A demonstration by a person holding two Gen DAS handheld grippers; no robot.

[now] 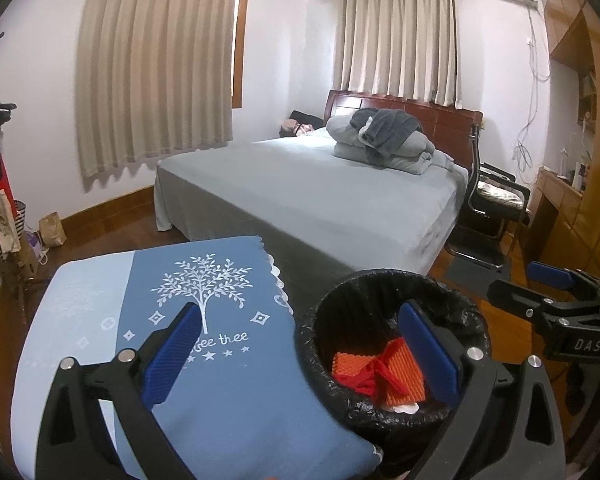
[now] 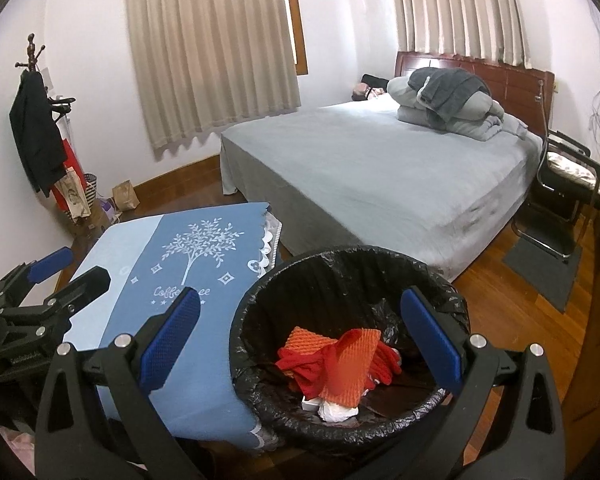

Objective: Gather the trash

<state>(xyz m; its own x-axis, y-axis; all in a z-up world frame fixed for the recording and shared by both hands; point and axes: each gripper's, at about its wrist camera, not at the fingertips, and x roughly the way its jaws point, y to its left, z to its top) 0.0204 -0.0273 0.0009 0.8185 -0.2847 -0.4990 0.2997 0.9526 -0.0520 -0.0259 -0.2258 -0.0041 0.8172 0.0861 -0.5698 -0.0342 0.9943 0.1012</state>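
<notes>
A round bin with a black liner (image 1: 384, 292) (image 2: 332, 264) stands on the floor beside a table under a blue tree-print cloth (image 1: 204, 400) (image 2: 172, 264). Inside lie orange foam netting (image 1: 404, 384) (image 2: 348, 364), red mesh (image 2: 304, 364) and crumpled white paper (image 2: 336, 412). My left gripper (image 1: 300, 352) is open, one finger over the cloth, the other over the bin. My right gripper (image 2: 300, 340) is open above the bin and holds nothing. Each gripper shows at the edge of the other's view: the right gripper (image 1: 532, 284), the left gripper (image 2: 72, 270).
A bed with a grey sheet (image 1: 320, 192) (image 2: 380, 168) and folded bedding (image 1: 384, 140) fills the room behind. A black chair (image 1: 492, 208) stands at its right, a coat rack with bags (image 2: 44, 136) at the left wall. The floor is wood (image 2: 500, 292).
</notes>
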